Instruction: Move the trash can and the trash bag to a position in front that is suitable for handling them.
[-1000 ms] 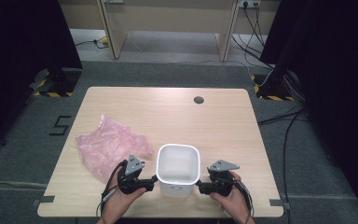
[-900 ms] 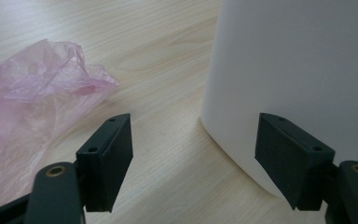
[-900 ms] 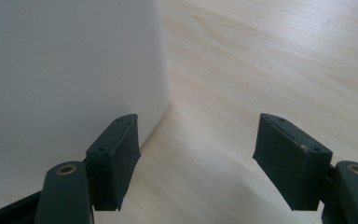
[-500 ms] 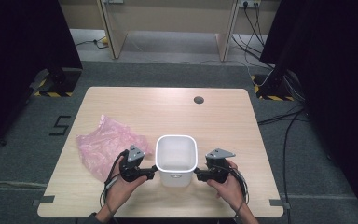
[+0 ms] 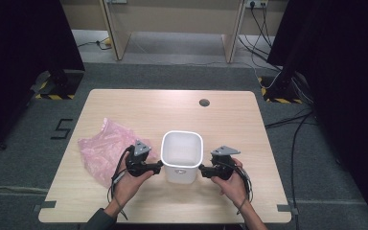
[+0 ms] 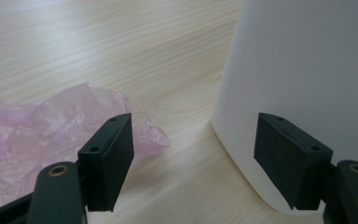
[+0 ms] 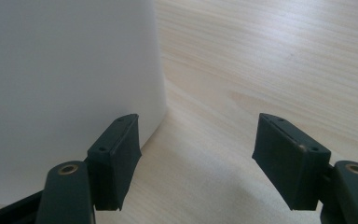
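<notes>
A white plastic bin (image 5: 179,173) stands upright and empty on the wooden table (image 5: 172,110), near its front middle. My left gripper (image 5: 159,166) is at the bin's left wall, jaws open. My right gripper (image 5: 202,169) is at its right wall, also open. In the left gripper view the left gripper (image 6: 193,126) has its right jaw in front of the bin (image 6: 307,60), with nothing between the jaws. In the right gripper view the right gripper (image 7: 198,123) has its left jaw beside the bin (image 7: 65,60). A crumpled pink plastic bag (image 5: 103,148) (image 6: 37,126) lies left of the bin.
A round cable hole (image 5: 204,102) sits near the table's far edge. Dark stands and curtains flank the table on both sides, and cables (image 5: 287,124) run over the grey floor at the right. The far half of the tabletop is bare wood.
The bin has slid away from the table's front edge, toward the middle. Both hands and their grippers moved the same way along its sides.
</notes>
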`<state>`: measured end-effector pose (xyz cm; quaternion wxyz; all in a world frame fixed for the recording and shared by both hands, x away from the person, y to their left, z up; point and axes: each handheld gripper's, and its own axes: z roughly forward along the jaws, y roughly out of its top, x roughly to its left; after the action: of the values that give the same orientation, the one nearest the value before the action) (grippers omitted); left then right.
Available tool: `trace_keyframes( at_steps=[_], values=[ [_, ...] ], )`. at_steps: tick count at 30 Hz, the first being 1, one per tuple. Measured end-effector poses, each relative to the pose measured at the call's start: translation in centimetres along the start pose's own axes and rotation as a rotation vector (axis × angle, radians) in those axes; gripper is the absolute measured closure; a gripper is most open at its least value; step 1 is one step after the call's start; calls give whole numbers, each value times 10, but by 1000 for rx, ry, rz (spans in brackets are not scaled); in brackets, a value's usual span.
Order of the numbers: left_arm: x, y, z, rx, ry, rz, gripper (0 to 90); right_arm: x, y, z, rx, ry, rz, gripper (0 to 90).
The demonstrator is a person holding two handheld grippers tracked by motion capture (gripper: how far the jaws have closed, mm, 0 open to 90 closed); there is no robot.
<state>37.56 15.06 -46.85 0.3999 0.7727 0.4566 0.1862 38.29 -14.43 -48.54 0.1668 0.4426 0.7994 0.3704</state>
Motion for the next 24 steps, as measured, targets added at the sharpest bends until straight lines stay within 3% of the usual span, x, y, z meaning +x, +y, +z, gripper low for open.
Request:
trace_keyframes(
  at_steps=[13,18,22,24],
  values=[
    [4,2,5,3,-15,-7,263,-8,5,7,-5,-6,33,298],
    [9,0,-12,-29,1,33,244,-13,0,3,-9,5,49,257],
    [20,-6,-29,-41,17,29,242,-16,-5,-3,-7,8,64,256],
    [27,-12,-37,-24,23,35,240,-16,-7,-6,-10,9,63,255]
  ],
)
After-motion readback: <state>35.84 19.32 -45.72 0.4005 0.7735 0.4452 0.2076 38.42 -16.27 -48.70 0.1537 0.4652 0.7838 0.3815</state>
